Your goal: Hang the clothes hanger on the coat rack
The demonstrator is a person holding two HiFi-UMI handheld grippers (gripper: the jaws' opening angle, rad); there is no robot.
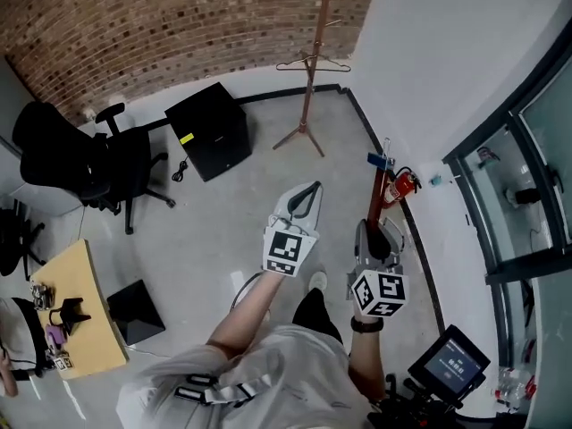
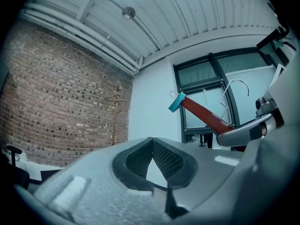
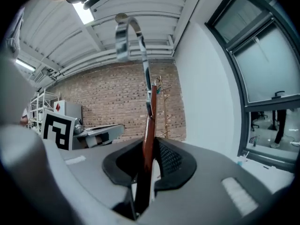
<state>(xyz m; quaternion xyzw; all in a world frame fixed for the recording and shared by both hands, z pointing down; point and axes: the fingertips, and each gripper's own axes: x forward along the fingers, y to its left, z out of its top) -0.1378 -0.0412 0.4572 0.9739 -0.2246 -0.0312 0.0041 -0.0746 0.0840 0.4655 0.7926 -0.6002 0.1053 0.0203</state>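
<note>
right tongs [image 3: 149, 159]: clamped down hard on the clothes hanger [image 3: 150, 121], pads squeezing its red wooden bar from both sides.
clothes hanger: up in the air, carried by the right tongs alone; the red bar rises out of the pads and the metal hook [image 3: 127, 32] curls over at the top. the left gripper view catches a blue clip [image 2: 177, 101] on the bar's far end.
left tongs [image 2: 151, 143]: pads meeting tip to tip, nothing between them; they ride just beside the right tongs, clear of the hanger.
coat rack [image 1: 308, 96]: slim wooden pole on spread feet, standing in the far corner where the brick wall [image 1: 134, 25] meets the white wall, well apart from both tongs.
on the rack: one wire hanger [image 1: 326, 62] sits across the pole.
person: standing on the grey floor [image 1: 223, 213], both arms out ahead.
around the room: black cabinet [image 1: 210, 130] by the brick wall, black office chair [image 1: 98, 164] to its left, wooden tabletop [image 1: 80, 275] with small items at lower left, fire extinguisher [image 1: 404, 184] against the white wall.
</note>
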